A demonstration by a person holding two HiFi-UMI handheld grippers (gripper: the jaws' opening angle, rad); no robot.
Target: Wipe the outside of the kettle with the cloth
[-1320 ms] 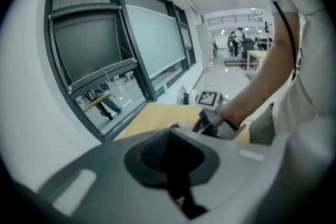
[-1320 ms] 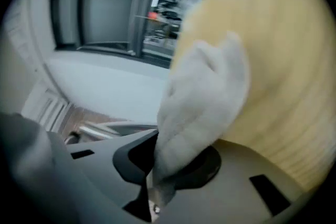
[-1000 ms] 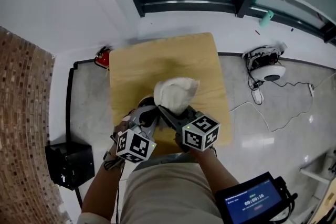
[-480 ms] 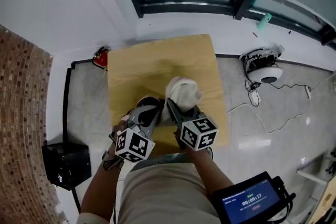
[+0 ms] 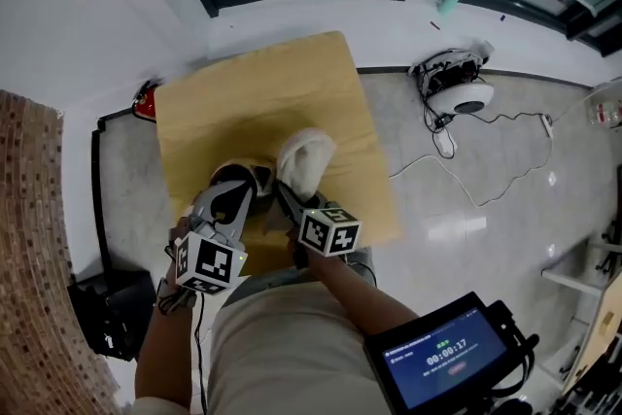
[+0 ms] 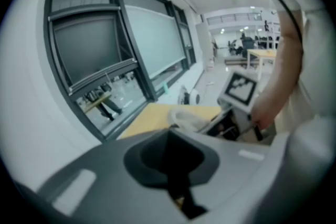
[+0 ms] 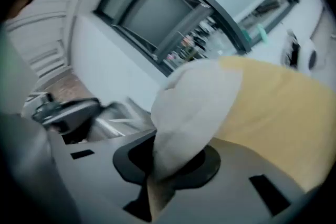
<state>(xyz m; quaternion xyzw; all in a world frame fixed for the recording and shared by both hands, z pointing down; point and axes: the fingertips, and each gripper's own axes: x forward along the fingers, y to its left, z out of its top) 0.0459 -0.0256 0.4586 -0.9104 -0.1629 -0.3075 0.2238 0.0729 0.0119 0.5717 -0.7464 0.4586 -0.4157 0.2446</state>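
1. While the person looks steeply down, both forearms reach forward from the body, close side by side, to the near edge of the wooden worktop point(image 5: 262, 92).
2. The left tool point(image 5: 236, 199) points forward and down, with its marker cube toward the person. Its tips lie at the kettle point(image 5: 243, 175), which stands on the near part of the worktop.
3. In the left gripper view its jaws stand together, with only a thin dark slit between them. What they pinch, if anything, I cannot tell.
4. The right tool point(image 5: 284, 194) lies just right of the left one. It is angled forward and toward the left, and rolled a little to one side.
5. Its jaws are clenched on the white cloth point(image 5: 303, 158), which bulges out of them as a bundle.
6. The bundle is just beside the right side of the kettle; whether it touches there I cannot tell.
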